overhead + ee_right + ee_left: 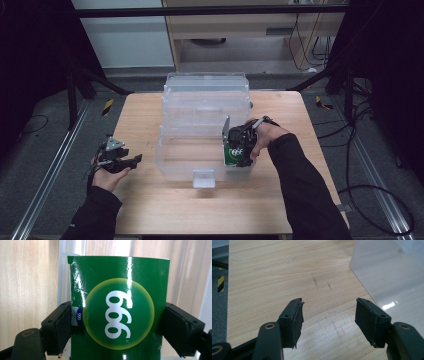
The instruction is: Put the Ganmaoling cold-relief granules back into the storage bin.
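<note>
Glossy green carton (120, 312) (creased at one edge), clear plastic bin (200, 150), matt wooden table (145, 200).

Your plastic box (200, 150) sits at the middle of the table (145, 210), its lid (206, 92) standing up behind it. The carton (233, 152) is inside the box at its right end, between your right gripper's (244, 145) pads. Your left gripper (116, 159) rests on the table, left of the box.
</note>
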A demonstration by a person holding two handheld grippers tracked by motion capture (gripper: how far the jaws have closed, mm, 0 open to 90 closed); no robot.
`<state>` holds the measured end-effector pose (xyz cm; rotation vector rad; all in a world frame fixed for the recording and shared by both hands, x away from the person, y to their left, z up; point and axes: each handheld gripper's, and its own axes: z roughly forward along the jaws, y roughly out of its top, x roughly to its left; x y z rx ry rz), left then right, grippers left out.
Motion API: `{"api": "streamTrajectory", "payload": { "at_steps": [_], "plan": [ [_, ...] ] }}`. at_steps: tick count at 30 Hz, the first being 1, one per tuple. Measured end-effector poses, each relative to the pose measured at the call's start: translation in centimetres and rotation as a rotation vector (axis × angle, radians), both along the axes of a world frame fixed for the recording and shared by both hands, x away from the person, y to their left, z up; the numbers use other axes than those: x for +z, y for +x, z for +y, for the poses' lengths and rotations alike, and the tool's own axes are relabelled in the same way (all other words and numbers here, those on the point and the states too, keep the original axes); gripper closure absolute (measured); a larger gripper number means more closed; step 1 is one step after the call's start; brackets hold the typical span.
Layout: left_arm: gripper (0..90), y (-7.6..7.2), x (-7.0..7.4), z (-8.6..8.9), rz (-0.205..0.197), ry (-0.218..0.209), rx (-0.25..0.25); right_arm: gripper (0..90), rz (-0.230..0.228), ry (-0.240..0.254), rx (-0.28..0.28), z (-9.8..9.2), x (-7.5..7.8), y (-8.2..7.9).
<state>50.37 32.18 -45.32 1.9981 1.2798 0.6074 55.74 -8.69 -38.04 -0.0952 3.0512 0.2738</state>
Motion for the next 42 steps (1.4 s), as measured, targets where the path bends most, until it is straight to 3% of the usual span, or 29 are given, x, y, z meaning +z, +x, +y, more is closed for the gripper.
{"api": "streamTrajectory", "payload": {
  "at_steps": [14, 27, 32, 42],
  "plan": [
    [38.4, 0.0, 0.0, 0.0, -0.001, -0.002, 0.002, 16.9, -0.001, 0.001, -0.018, 0.0, -0.2, 0.0],
    [38.4, 0.0, 0.0, 0.0, -0.001, 0.001, -0.001, 16.2, 0.001, -0.007, -0.085, -0.1, 0.2, 0.0],
    [38.4, 0.0, 0.0, 0.0, 0.001, 0.003, -0.002, 16.1, -0.012, 0.055, -0.111, -0.5, 1.2, 0.2],
    [38.3, 0.0, 0.1, -0.1, -0.004, 0.002, -0.001, 18.0, -0.073, 0.1, -0.172, -1.0, 2.8, -0.5]
  ]
}}
